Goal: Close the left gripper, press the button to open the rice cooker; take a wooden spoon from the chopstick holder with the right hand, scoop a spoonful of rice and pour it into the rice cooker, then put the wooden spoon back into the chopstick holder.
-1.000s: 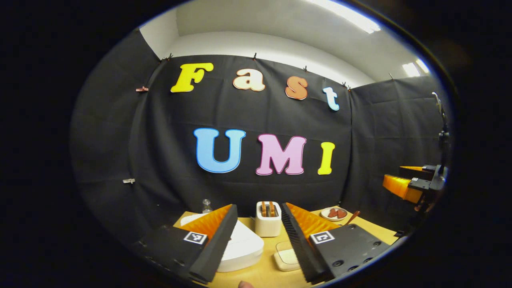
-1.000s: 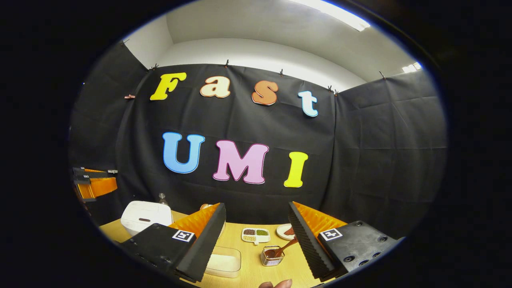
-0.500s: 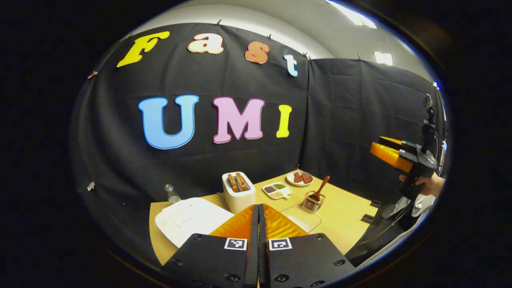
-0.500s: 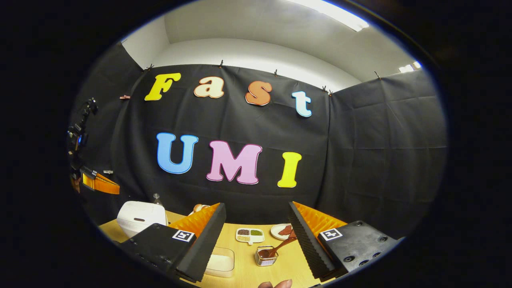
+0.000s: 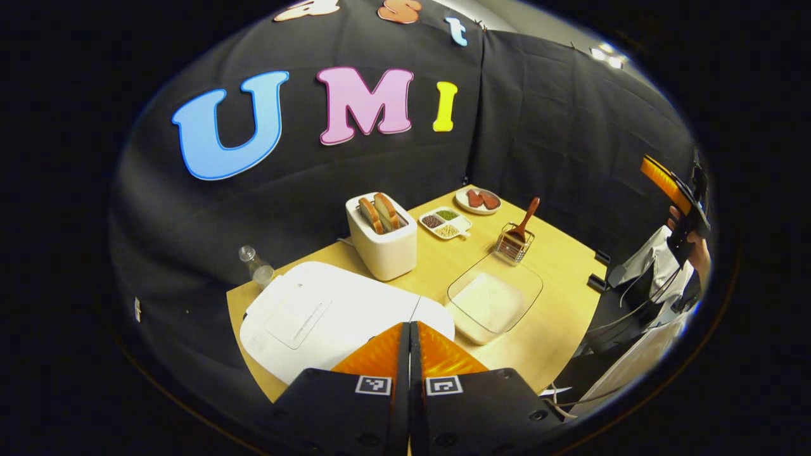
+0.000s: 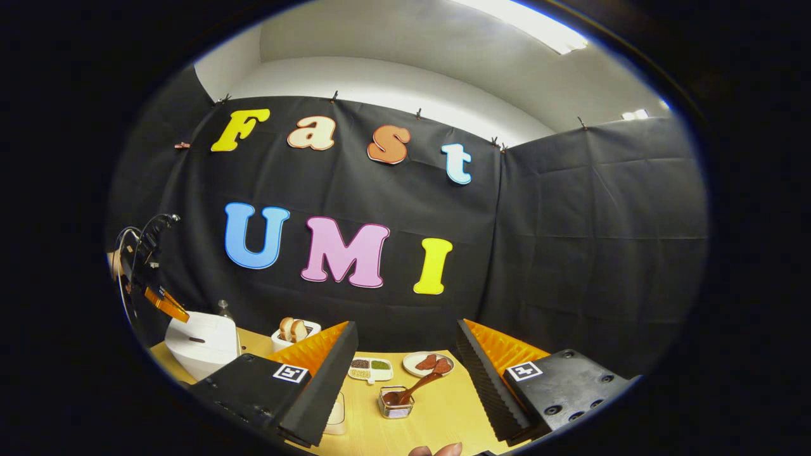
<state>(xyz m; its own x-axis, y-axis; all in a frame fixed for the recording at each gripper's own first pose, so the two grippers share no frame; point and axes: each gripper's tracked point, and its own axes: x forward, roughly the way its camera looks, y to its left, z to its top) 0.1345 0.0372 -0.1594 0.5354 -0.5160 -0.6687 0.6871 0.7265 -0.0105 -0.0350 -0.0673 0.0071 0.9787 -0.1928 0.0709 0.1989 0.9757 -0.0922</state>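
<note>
We note the left gripper (image 5: 409, 332) clenched empty above the closed white rice cooker (image 5: 317, 320), while the right gripper (image 6: 405, 358) stands released facing the brown wooden spoon (image 6: 415, 387) in its wire chopstick holder (image 6: 395, 405).

spoon (image 5: 527, 217) in holder (image 5: 514, 244), behind tray (image 5: 495, 299)

Light came from ceiling strip lamps (image 6: 526, 25), glaring white at the top of the right gripper view. The black cloth wall (image 6: 570, 253) swallowed most of it and stayed dim. The wooden table (image 5: 557, 253) was evenly lit with soft, faint shadows. Both views were sharp at centre; fisheye bending curved the table's edges and smeared detail toward the rim.
</note>
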